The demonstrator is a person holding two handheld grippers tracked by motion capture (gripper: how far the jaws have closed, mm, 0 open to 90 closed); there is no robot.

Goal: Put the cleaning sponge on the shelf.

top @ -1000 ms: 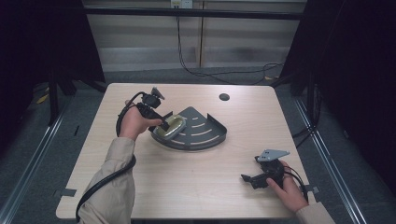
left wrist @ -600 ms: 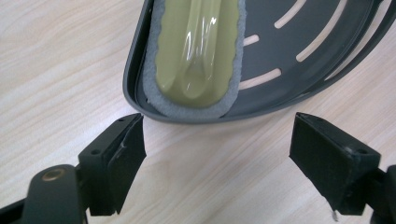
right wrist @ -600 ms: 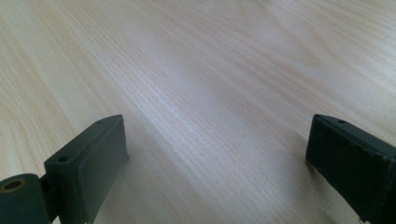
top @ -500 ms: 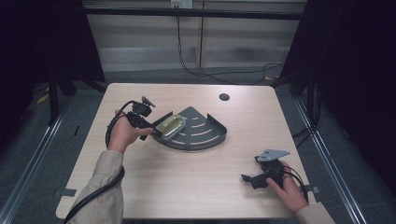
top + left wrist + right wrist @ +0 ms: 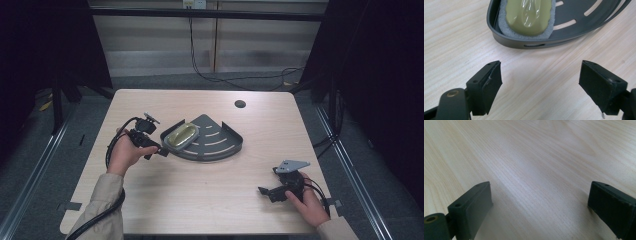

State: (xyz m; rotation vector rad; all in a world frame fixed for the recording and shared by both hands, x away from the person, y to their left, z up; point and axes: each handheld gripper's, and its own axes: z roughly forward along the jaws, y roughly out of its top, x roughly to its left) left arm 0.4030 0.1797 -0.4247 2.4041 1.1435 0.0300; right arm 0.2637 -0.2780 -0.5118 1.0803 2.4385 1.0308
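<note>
A dark grey fan-shaped slotted tray (image 5: 220, 145) lies mid-table. In its left corner rests a yellow-green sponge on a grey foam pad (image 5: 181, 135), seen close up in the left gripper view as the sponge (image 5: 529, 15) inside the tray's rim (image 5: 509, 42). My left gripper (image 5: 159, 151) is held just left of the tray, open, its jaws wide apart over bare wood (image 5: 540, 82) with nothing between them. My right gripper (image 5: 265, 192) rests near the table's front right, open over bare tabletop (image 5: 539, 202).
The light wood table (image 5: 210, 200) has a round cable hole (image 5: 240, 104) at the back right. Black cables trail from both grippers. Dark frame posts and floor surround the table.
My left gripper has let go of the sponge, left it in the tray, and drawn back to the left and toward me. The right gripper has stayed put.
</note>
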